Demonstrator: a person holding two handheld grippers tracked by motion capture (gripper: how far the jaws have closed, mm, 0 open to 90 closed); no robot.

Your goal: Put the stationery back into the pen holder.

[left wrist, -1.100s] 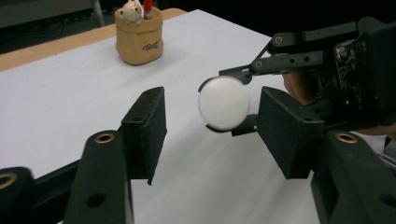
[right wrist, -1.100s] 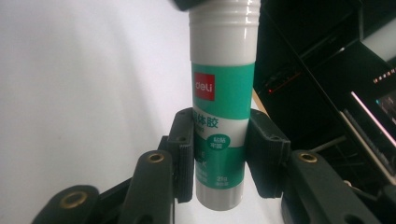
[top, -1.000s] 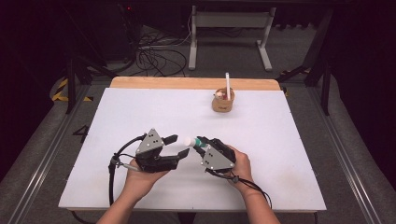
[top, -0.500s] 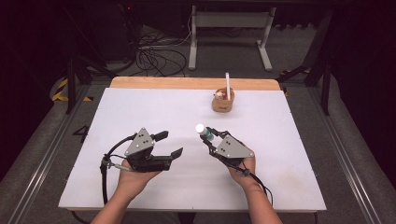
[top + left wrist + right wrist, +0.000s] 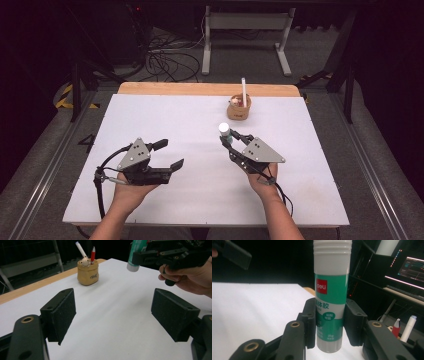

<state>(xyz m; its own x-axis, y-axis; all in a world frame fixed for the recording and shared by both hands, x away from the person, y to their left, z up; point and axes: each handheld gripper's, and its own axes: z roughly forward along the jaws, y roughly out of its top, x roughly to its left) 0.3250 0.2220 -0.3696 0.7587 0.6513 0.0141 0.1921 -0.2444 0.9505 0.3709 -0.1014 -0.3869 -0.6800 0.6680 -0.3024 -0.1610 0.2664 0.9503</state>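
A green and white glue stick [image 5: 224,129] stands upright in my right gripper [image 5: 227,139], right of the table's middle and above the white surface. In the right gripper view both pads [image 5: 310,322] press on the glue stick [image 5: 331,290] near its base. My left gripper [image 5: 172,153] is held at the left front, pointing right, with its jaws wide apart; they have just been opening and nothing lies between them. In the left gripper view the left gripper [image 5: 112,315] faces bare table between its pads [image 5: 63,312], with the glue stick [image 5: 135,255] at the top right.
A tan pen holder [image 5: 238,109] with a white pen and a red one stands at the back right, near the table's wooden far edge [image 5: 200,89]. The white tabletop [image 5: 175,115] spreads between the grippers and the holder. Cables and a metal frame lie on the floor beyond.
The two hands, close together a second ago with the glue stick between them, have drawn apart. The left gripper moved left with wider jaws; the right carried the stick right and farther back.
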